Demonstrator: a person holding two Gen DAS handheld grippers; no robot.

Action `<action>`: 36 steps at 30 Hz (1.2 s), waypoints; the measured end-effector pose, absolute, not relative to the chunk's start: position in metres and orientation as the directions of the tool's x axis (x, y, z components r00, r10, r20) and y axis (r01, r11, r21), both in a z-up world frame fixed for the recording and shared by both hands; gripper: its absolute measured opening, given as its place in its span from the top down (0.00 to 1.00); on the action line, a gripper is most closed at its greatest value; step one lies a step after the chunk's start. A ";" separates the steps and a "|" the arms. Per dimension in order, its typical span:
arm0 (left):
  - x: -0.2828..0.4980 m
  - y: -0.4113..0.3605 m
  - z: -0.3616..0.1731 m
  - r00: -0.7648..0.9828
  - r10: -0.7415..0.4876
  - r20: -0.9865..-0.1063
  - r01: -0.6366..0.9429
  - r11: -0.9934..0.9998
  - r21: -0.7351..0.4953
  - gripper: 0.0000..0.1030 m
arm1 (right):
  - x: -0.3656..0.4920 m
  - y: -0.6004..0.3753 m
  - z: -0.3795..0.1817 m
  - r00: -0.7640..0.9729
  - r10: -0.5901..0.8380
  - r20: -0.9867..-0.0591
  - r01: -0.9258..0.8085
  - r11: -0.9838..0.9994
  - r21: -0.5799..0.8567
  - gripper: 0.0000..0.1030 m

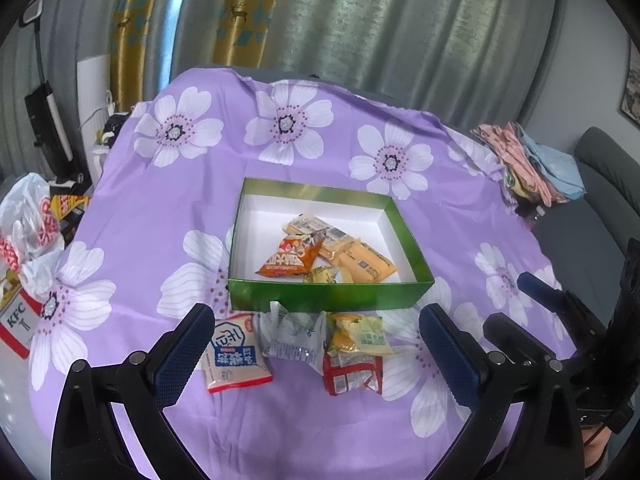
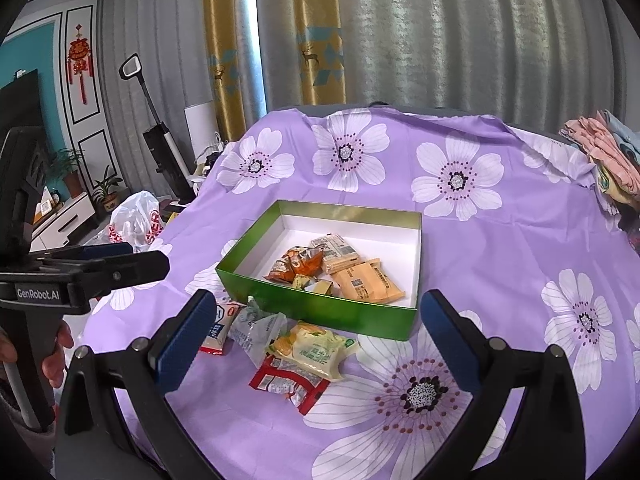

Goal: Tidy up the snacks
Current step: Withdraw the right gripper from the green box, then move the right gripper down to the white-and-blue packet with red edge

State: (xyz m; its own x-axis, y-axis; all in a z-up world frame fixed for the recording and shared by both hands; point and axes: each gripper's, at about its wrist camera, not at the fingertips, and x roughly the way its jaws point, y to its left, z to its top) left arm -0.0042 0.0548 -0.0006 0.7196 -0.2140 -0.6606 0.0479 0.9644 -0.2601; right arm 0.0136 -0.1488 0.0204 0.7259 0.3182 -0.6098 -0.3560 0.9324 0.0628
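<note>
A green box [image 1: 332,300] [image 2: 320,312] with a white inside sits mid-table and holds several snack packets, among them an orange one [image 1: 290,260] [image 2: 298,266] and a tan one [image 1: 368,266] [image 2: 368,286]. In front of the box lie loose packets: a white and red one [image 1: 234,354] [image 2: 218,330], a clear one [image 1: 292,338] [image 2: 256,330], a yellow-green one [image 1: 360,334] [image 2: 314,350] and a red one [image 1: 352,376] [image 2: 288,384]. My left gripper [image 1: 320,364] is open and empty, just short of them. My right gripper [image 2: 320,348] is open and empty, over the loose packets.
A purple flowered cloth [image 1: 304,120] [image 2: 500,248] covers the table. Folded clothes [image 1: 532,168] [image 2: 604,152] lie at the far right edge. A plastic bag [image 1: 28,224] [image 2: 136,220] and a KFC box [image 1: 16,320] stand off the left side. A grey sofa [image 1: 600,200] is at the right.
</note>
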 end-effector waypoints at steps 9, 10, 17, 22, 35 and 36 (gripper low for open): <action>-0.016 0.060 -0.008 0.711 -0.218 -0.668 0.042 0.962 -0.270 0.01 | 0.007 -0.142 0.019 0.719 0.324 -0.615 -0.365 0.929 0.063 0.01; -0.017 0.060 -0.008 0.710 -0.220 -0.669 0.043 0.962 -0.270 0.01 | 0.007 -0.142 0.019 0.718 0.324 -0.616 -0.366 0.929 0.062 0.01; -0.018 0.063 -0.012 0.706 -0.225 -0.672 0.038 0.959 -0.281 0.01 | 0.004 -0.133 0.014 0.705 0.327 -0.630 -0.375 0.925 0.060 0.01; -0.017 0.069 -0.019 0.698 -0.226 -0.679 0.027 0.956 -0.291 0.01 | 0.004 -0.125 0.011 0.693 0.333 -0.640 -0.391 0.919 0.055 0.01; -0.010 0.088 -0.046 0.657 -0.236 -0.716 -0.010 0.947 -0.321 0.01 | 0.008 -0.108 -0.008 0.652 0.334 -0.681 -0.410 0.911 0.054 0.01; -0.009 0.091 -0.049 0.653 -0.234 -0.720 -0.018 0.946 -0.323 0.01 | 0.008 -0.105 -0.011 0.643 0.336 -0.688 -0.414 0.908 0.056 0.01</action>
